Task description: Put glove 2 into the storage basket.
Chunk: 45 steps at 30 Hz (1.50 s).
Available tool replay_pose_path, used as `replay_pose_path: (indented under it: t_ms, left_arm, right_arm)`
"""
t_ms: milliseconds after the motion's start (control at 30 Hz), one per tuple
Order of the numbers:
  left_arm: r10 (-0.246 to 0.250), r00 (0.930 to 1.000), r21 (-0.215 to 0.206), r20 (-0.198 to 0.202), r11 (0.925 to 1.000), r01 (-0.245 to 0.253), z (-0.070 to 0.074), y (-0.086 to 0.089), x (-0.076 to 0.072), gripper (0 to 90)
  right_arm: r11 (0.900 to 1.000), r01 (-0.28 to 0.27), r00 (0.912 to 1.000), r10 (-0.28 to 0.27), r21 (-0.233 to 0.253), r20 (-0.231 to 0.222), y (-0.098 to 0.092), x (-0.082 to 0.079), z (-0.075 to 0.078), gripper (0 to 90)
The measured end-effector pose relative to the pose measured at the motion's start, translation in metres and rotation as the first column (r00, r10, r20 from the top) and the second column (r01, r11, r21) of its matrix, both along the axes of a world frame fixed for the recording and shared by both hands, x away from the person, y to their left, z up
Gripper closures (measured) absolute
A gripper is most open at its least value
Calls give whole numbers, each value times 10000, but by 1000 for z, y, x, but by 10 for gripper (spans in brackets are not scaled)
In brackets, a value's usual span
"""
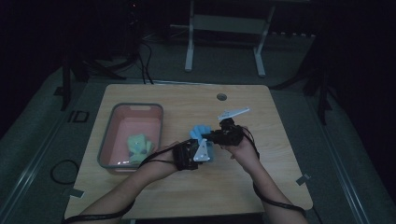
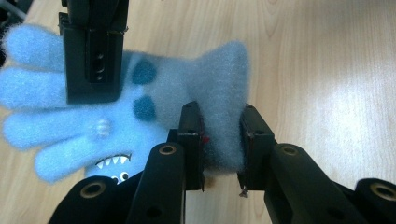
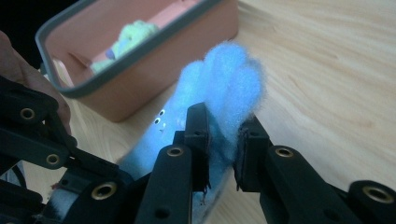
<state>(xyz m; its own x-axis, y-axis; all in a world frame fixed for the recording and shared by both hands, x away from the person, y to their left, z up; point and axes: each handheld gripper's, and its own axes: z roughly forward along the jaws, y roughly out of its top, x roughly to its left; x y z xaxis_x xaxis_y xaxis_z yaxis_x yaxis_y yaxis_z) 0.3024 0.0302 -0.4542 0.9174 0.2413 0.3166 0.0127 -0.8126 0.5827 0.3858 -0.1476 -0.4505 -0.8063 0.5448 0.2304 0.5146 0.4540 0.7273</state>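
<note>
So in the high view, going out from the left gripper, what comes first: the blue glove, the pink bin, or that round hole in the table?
1. Blue glove: clamped in the left gripper.
2. Pink bin: to its left, holding a green glove.
3. Round hole: beyond it, near the table's far edge.

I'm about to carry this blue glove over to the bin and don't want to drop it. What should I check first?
1. Left gripper shut on the blue glove at its cuff: ok.
2. Right gripper shut on the glove's finger end: ok.
3. Glove lifted off the table: cannot tell.
4. Pink bin open on top: ok.
5. Room in the bin beside the green glove: ok.
</note>
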Motion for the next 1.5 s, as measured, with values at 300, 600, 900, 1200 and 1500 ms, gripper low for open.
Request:
replay_pose_path:
  t_ms: [300, 600, 900, 1200, 1500]
  left_arm:
    - [224, 9995, 144, 200, 9996, -227, 14, 23, 3, 750]
    - [419, 9988, 18, 242, 9991, -420, 17, 44, 4, 750]
    - [695, 9973, 38, 256, 9976, -696, 22, 65, 5, 750]
    - [883, 9954, 79, 370, 9960, -886, 24, 87, 3, 750]
    - [1360, 9904, 105, 249, 9906, -1363, 21, 118, 3, 749]
  right_arm:
    - [9995, -301, 9991, 300, 34, 293, 27, 6, 16, 783]
    - [9978, -644, 9970, 650, -155, 415, 53, 11, 25, 784]
    - [9957, -918, 9944, 924, -149, 506, 79, 13, 32, 784]
    - [9925, -1210, 9913, 1216, -144, 495, 104, 16, 35, 784]
    - [9881, -1539, 9876, 1537, 26, 316, 138, 20, 33, 784]
